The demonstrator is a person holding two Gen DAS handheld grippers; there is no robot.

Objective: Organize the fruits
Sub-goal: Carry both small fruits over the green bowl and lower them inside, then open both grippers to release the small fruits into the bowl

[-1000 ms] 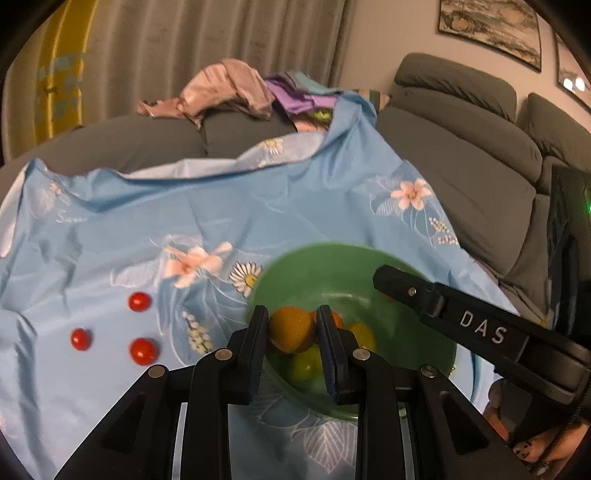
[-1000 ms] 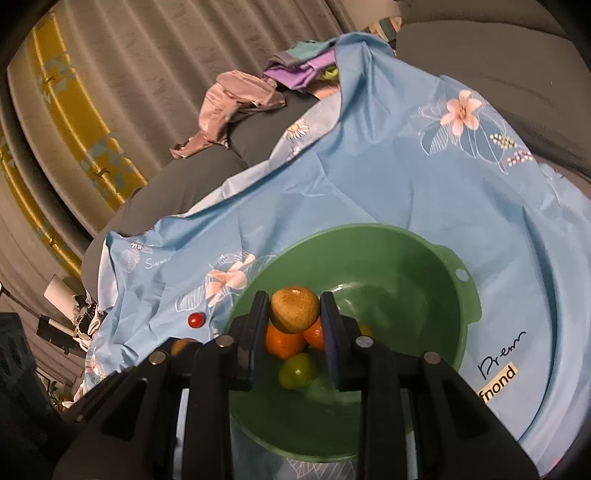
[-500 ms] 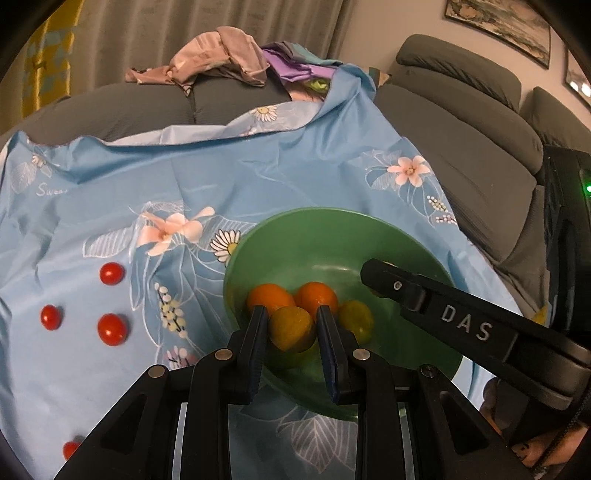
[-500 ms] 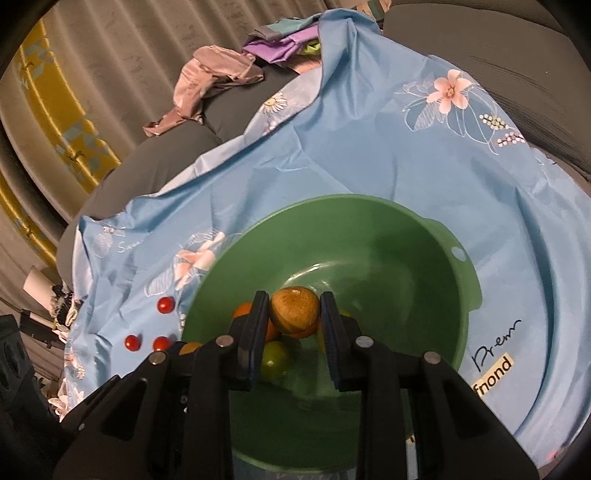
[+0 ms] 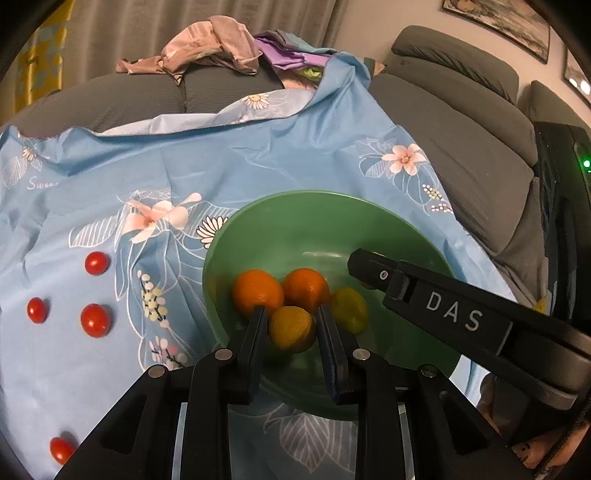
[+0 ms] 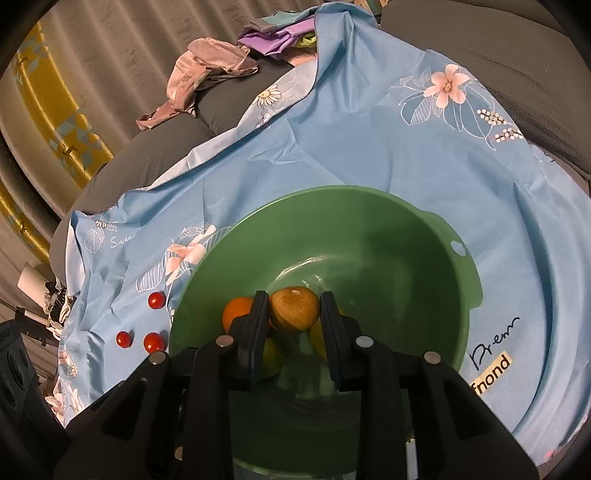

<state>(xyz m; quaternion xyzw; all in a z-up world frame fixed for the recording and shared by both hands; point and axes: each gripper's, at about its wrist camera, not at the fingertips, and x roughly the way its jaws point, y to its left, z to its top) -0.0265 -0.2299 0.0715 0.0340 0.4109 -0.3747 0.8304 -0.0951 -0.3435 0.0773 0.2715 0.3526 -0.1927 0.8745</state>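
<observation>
- Two fruits are held over the green bowl (image 5: pixel 280 221): a yellow fruit (image 5: pixel 291 328) in the left gripper (image 5: pixel 291 332), a brown fruit (image 6: pixel 294 309) in the right gripper (image 6: pixel 294 314).
- Both jaws are closed tight, so nothing drops early.

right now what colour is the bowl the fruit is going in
Green, a plain green bowl; the right wrist view shows it best.

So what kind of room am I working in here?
Most likely a home living room: a grey sofa with clothes piled on it, curtains behind, and a framed picture on the wall. The green bowl sits on a blue floral cloth.
</observation>
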